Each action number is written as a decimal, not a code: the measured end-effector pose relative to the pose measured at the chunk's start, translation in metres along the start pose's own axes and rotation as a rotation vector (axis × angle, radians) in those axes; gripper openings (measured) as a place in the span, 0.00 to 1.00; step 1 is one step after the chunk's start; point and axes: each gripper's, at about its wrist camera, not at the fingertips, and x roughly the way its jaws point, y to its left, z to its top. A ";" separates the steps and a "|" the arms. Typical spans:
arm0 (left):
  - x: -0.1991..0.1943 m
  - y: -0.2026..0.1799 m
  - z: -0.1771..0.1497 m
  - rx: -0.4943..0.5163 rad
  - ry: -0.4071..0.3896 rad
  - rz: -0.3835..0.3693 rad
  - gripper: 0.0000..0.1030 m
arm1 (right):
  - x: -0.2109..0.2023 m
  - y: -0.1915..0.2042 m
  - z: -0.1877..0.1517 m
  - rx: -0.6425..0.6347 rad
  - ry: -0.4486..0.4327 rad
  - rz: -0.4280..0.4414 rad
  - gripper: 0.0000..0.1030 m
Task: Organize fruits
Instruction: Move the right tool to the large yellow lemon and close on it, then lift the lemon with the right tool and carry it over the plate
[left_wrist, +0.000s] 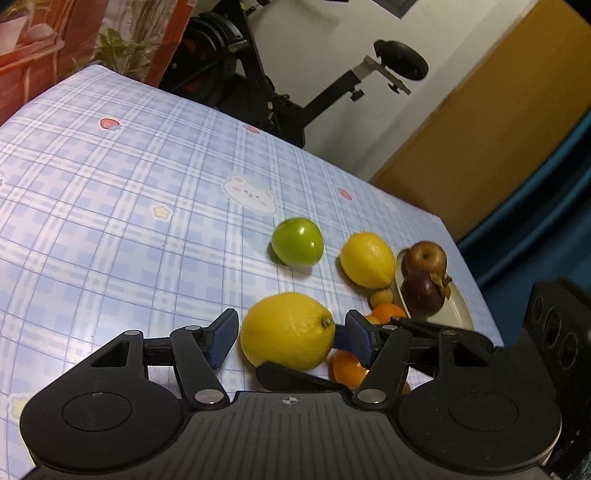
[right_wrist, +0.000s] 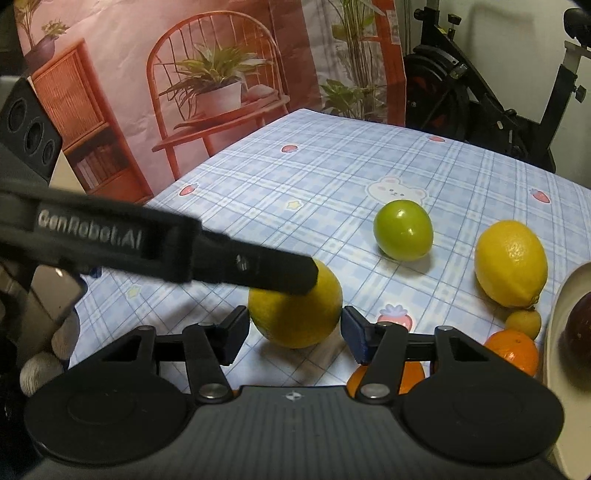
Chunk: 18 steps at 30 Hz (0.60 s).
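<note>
Left gripper (left_wrist: 286, 334): fingers wide, either side of the near lemon (left_wrist: 287, 331); right gripper (right_wrist: 291, 334): fingers wide around that lemon; green apple (right_wrist: 403, 230) farther off; plate (left_wrist: 458, 304) right.

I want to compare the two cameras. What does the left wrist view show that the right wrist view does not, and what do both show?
Only the left wrist view shows the red apple on the plate.

Only the right wrist view shows the chair-and-plant backdrop in full and the left gripper's finger lying across the near lemon.

Both show the green apple, the far lemon, oranges, the checked cloth, and open fingers on both sides of the near lemon.
</note>
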 end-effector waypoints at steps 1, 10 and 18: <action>0.001 0.000 0.000 0.005 0.004 0.001 0.64 | 0.000 0.000 0.000 -0.001 -0.001 -0.001 0.56; 0.015 -0.002 -0.005 0.037 0.033 0.032 0.65 | 0.001 0.001 0.000 -0.001 -0.003 -0.004 0.56; 0.018 -0.009 -0.008 0.069 0.036 0.036 0.61 | 0.006 0.000 0.000 0.008 0.009 -0.006 0.56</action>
